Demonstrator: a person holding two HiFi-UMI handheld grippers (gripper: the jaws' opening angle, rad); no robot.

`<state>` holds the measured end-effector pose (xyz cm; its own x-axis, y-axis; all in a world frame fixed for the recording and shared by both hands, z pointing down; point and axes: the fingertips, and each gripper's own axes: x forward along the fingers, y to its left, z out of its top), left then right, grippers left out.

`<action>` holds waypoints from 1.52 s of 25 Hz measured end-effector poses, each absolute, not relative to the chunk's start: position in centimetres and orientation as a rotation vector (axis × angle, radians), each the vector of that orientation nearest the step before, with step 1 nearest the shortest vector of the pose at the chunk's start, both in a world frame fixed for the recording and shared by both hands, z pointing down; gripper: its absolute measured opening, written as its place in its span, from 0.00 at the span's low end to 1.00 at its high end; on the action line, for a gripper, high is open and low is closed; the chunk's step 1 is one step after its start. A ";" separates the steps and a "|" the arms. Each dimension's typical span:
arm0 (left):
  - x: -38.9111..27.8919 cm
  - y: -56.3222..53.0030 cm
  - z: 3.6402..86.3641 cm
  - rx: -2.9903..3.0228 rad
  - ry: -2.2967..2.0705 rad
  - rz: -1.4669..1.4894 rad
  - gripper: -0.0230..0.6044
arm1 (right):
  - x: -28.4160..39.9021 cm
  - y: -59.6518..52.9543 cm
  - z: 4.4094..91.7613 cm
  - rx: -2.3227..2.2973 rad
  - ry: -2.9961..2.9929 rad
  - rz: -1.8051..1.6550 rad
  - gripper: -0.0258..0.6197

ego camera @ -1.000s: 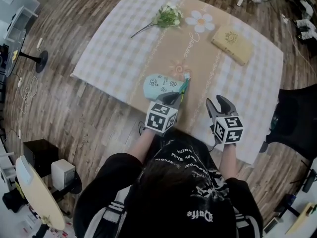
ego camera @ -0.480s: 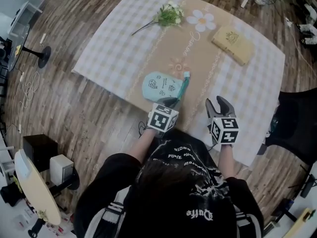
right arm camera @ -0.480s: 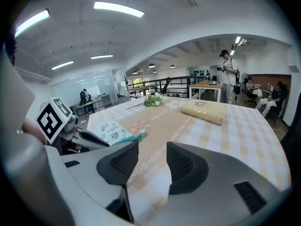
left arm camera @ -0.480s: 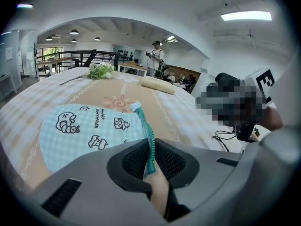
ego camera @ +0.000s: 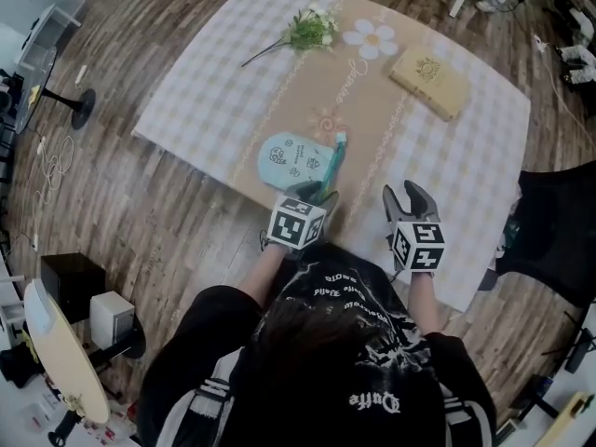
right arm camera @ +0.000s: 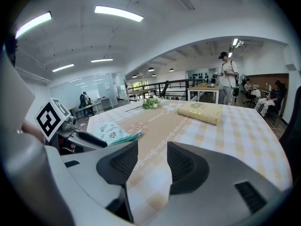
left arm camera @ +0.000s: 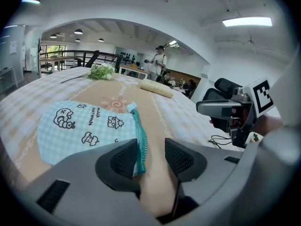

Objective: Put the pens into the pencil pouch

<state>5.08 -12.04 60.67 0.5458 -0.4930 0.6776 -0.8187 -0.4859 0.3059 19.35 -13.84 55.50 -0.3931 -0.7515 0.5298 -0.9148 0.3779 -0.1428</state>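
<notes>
Across the checked tablecloth [ego camera: 214,91] the pale blue printed fabric pencil pouch [ego camera: 296,161] is lying zipped, no pens showing outside it — likely finished — while your left gripper [left arm camera: 151,154], jaws just opening, is gaping empty beside its teal zip [left arm camera: 138,135] and your right gripper [right arm camera: 153,161] is hovering released.

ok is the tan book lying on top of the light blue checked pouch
No, the tan book lies well apart from the light blue checked pouch, toward the far right.
</notes>
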 end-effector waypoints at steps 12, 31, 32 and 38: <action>5.5 -11.6 56.5 2.279 -1.095 0.428 0.39 | 22.7 -12.2 54.6 1.567 -2.315 0.494 0.36; 4.6 -13.6 53.3 2.352 -1.114 0.226 0.36 | 26.9 -10.7 54.4 1.758 -2.253 0.458 0.34; 4.8 -13.6 53.2 2.354 -1.112 0.216 0.33 | 27.2 -10.6 54.3 1.774 -2.248 0.460 0.30; 5.3 -14.1 52.2 2.358 -1.067 0.143 0.14 | 26.8 -10.5 54.0 1.739 -2.307 0.536 0.06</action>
